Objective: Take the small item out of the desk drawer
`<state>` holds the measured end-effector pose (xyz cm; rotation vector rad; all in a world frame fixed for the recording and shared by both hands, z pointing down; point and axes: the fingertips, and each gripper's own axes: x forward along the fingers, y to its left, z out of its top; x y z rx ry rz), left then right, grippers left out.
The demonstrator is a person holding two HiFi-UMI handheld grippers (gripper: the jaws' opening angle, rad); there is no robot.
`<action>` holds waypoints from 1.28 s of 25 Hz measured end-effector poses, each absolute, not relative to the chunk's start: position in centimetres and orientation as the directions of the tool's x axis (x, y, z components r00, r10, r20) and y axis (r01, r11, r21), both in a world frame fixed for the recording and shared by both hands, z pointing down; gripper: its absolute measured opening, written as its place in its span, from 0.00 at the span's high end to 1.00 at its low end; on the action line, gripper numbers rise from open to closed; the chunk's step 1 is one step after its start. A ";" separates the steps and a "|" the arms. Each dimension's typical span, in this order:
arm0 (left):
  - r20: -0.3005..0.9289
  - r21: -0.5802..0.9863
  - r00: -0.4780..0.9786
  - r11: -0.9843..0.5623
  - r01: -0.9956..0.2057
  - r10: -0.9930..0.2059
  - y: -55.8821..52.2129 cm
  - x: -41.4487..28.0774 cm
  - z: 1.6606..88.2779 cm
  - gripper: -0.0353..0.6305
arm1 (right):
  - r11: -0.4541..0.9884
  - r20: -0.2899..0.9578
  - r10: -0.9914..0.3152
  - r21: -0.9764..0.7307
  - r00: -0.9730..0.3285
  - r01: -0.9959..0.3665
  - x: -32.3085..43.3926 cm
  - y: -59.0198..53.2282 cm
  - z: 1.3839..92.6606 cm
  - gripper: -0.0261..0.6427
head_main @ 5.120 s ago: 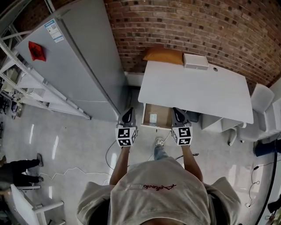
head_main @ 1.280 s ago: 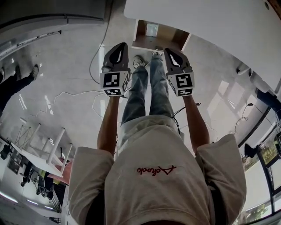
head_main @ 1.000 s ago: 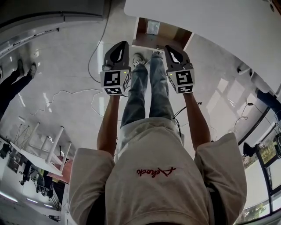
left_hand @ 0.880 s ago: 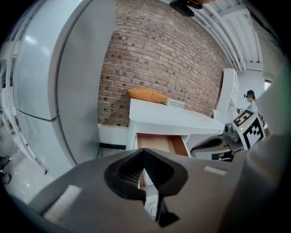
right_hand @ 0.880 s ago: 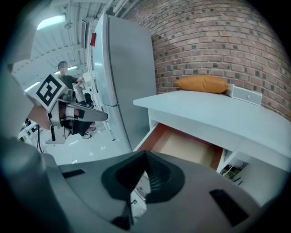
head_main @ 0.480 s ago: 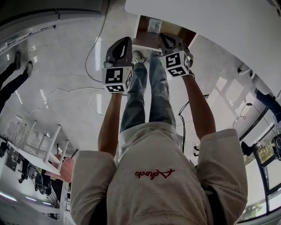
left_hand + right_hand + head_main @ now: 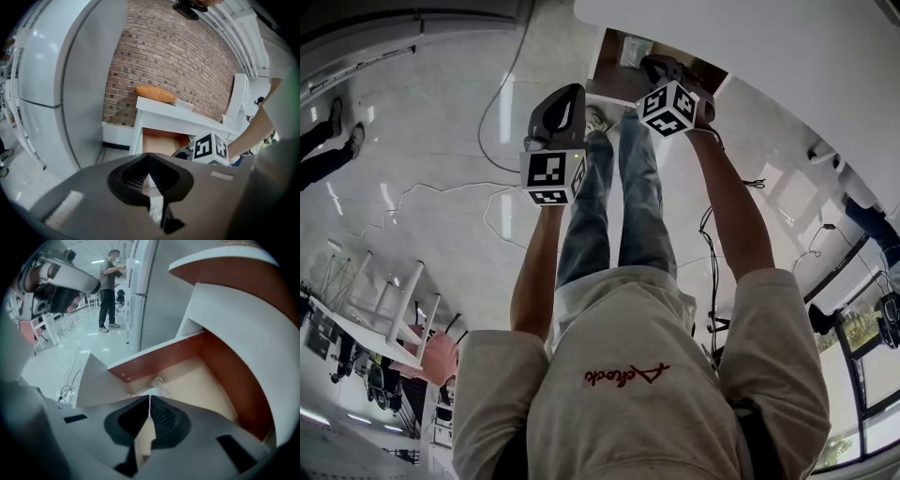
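Note:
The white desk (image 7: 787,47) has its drawer (image 7: 612,79) pulled open, showing a brown inside. A small clear-wrapped item (image 7: 635,52) lies at the drawer's far end; the right gripper view shows this item (image 7: 158,384) just beyond my jaws on the drawer floor (image 7: 206,380). My right gripper (image 7: 653,64) dips into the drawer with its jaws shut (image 7: 149,399) and nothing between them. My left gripper (image 7: 566,91) hangs in front of the drawer, to its left, also shut (image 7: 149,157) and empty.
A grey refrigerator (image 7: 56,93) stands left of the desk against a brick wall (image 7: 178,61). An orange cushion (image 7: 154,93) lies on the desk top. Cables (image 7: 441,202) trail over the floor. My legs (image 7: 614,206) stand before the drawer. A person (image 7: 109,287) stands far off.
My right gripper has dropped forward into the open drawer and rolled, its marker cube turning. The left gripper has barely shifted.

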<state>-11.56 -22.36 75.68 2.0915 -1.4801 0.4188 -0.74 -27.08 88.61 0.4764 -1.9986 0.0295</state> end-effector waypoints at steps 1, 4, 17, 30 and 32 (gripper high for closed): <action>0.537 0.249 0.349 -0.251 -0.935 -0.768 -22.2 -11.6 75.8 0.93 | 0.924 0.871 -0.310 0.182 -0.382 -0.335 -0.8 -27.3 89.1 0.94; 0.539 0.252 0.349 -0.248 -0.935 -0.767 -22.0 -11.7 76.2 0.93 | 0.939 0.886 -0.278 0.170 -0.371 -0.298 -1.2 -27.8 90.5 0.94; 0.553 0.255 0.341 -0.235 -0.938 -0.760 -21.2 -11.9 77.5 0.93 | 0.952 0.905 -0.279 0.215 -0.322 -0.219 -1.5 -30.7 94.6 0.59; 0.564 0.262 0.331 -0.216 -0.941 -0.757 -20.6 -13.0 78.7 0.93 | 0.943 0.902 -0.327 0.294 -0.281 -0.154 -1.9 -32.1 95.9 0.60; 0.563 0.261 0.330 -0.216 -0.941 -0.758 -20.5 -13.1 78.7 0.93 | 0.941 0.904 -0.334 0.306 -0.268 -0.143 -2.0 -31.8 96.0 0.66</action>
